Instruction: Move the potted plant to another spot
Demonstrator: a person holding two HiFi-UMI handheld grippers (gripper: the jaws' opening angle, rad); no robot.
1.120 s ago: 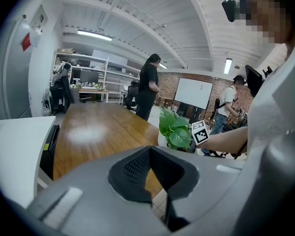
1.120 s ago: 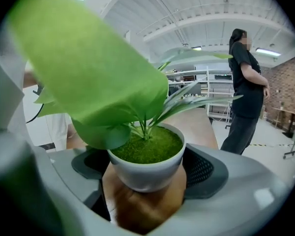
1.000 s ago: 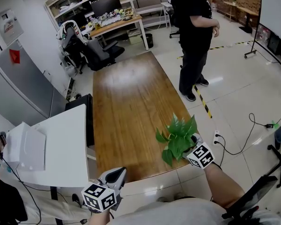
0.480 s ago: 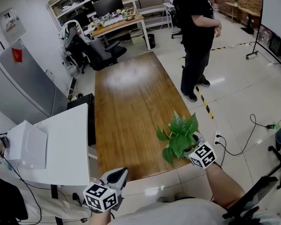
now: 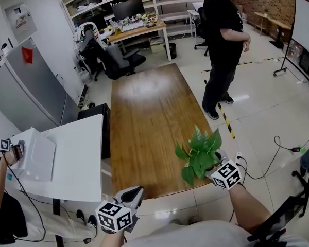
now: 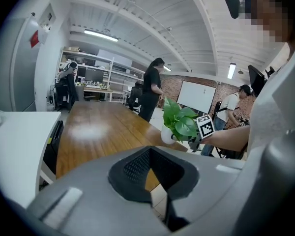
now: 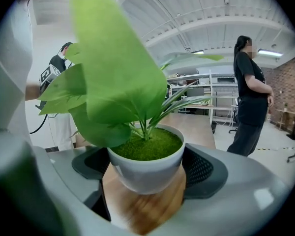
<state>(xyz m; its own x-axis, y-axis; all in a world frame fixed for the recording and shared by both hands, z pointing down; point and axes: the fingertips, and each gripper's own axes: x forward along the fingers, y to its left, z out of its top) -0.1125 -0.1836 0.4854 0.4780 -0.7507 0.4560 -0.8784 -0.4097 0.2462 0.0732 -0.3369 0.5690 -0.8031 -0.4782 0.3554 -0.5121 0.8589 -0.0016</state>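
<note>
Your right claw (image 5: 212, 163) grips the potted plant (image 5: 198, 151) at desk's (image 5: 144, 112) near right corner; left claw (image 5: 131, 194) closed, empty. Next: carry upright elsewhere.

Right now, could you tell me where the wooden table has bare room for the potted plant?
The wooden table is bare from middle to far end, and along the white table's side. Only its near right corner is crowded, where the right gripper holds the potted plant.

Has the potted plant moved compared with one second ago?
Yes, slightly. The potted plant, gripped by the right hand-held gripper, seems lifted a little, yet stays over the wooden table's near right corner.
</note>
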